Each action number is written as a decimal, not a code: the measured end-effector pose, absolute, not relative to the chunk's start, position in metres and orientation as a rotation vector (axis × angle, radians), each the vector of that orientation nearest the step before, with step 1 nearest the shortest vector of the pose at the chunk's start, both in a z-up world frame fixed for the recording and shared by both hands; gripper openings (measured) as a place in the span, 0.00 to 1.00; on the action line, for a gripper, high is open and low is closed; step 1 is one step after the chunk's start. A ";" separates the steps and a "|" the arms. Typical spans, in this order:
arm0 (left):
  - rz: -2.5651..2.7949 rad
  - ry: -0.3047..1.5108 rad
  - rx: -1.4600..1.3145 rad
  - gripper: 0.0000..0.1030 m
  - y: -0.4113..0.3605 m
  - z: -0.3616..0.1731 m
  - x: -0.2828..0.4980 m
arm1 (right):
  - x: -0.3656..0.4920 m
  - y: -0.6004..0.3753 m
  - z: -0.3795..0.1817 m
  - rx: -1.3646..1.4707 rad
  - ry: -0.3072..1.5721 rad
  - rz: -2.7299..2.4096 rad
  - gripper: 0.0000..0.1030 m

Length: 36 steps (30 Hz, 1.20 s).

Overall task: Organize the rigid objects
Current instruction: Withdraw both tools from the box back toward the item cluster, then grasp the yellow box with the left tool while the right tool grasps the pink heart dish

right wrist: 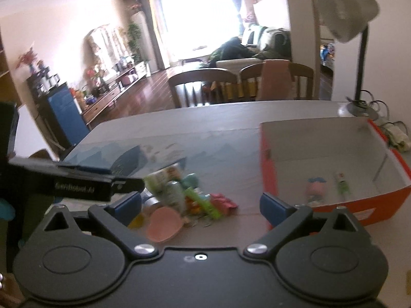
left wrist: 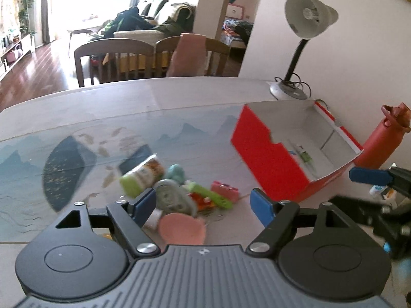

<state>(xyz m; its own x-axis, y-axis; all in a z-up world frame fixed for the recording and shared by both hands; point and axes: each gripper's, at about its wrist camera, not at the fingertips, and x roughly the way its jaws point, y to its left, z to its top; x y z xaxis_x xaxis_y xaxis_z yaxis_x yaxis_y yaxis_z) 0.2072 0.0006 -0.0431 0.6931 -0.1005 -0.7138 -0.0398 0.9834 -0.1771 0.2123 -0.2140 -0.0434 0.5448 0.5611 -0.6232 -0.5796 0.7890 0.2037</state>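
Note:
A pile of small items lies on the table: a green-capped container (left wrist: 142, 174), a grey round dispenser (left wrist: 170, 196), a pink disc (left wrist: 181, 227), a green strip (left wrist: 213, 196) and a pink packet (left wrist: 224, 191). My left gripper (left wrist: 203, 205) hangs open above the pile's near side, holding nothing. To its right stands an open red box (left wrist: 269, 159) with a green tube (left wrist: 305, 156) inside. My right gripper (right wrist: 200, 204) is open and empty too, over the same pile (right wrist: 179, 195), with the red box (right wrist: 267, 169) to its right. That box holds a pink and blue item (right wrist: 316, 186).
A desk lamp (left wrist: 305, 25) stands at the table's far right corner with cables by its base. A red bottle (left wrist: 382, 141) stands behind the box against the wall. Wooden chairs (left wrist: 115, 59) line the far edge. A landscape-printed mat (left wrist: 77, 154) covers the table.

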 end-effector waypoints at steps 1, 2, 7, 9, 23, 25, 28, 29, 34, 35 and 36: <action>-0.032 0.806 -0.189 0.79 0.006 -0.044 0.204 | 0.210 -0.208 -0.047 -0.031 0.733 0.681 0.96; -0.029 0.805 -0.193 0.80 0.010 -0.045 0.202 | 0.209 -0.203 -0.049 -0.034 0.739 0.684 0.97; -0.004 0.806 -0.216 0.81 0.031 -0.052 0.193 | 0.200 -0.183 -0.061 -0.025 0.756 0.686 0.98; 0.003 0.809 -0.223 0.83 0.037 -0.056 0.190 | 0.196 -0.175 -0.068 -0.029 0.760 0.686 0.99; 0.114 0.883 -0.301 1.00 0.076 -0.115 0.187 | 0.195 -0.112 -0.128 -0.184 0.802 0.695 0.99; 0.141 0.897 -0.316 1.00 0.081 -0.127 0.190 | 0.198 -0.107 -0.135 -0.202 0.810 0.699 0.99; 0.170 0.907 -0.325 1.00 0.085 -0.143 0.194 | 0.203 -0.101 -0.144 -0.222 0.812 0.696 0.99; 0.178 0.914 -0.329 1.00 0.086 -0.147 0.197 | 0.204 -0.099 -0.148 -0.232 0.812 0.696 0.99; 0.186 0.936 -0.338 1.00 0.086 -0.164 0.206 | 0.212 -0.087 -0.163 -0.285 0.813 0.696 0.96; 0.187 0.938 -0.333 1.00 0.085 -0.167 0.207 | 0.213 -0.086 -0.165 -0.290 0.811 0.696 0.96; 0.190 0.940 -0.327 1.00 0.084 -0.169 0.208 | 0.214 -0.085 -0.167 -0.294 0.812 0.694 0.96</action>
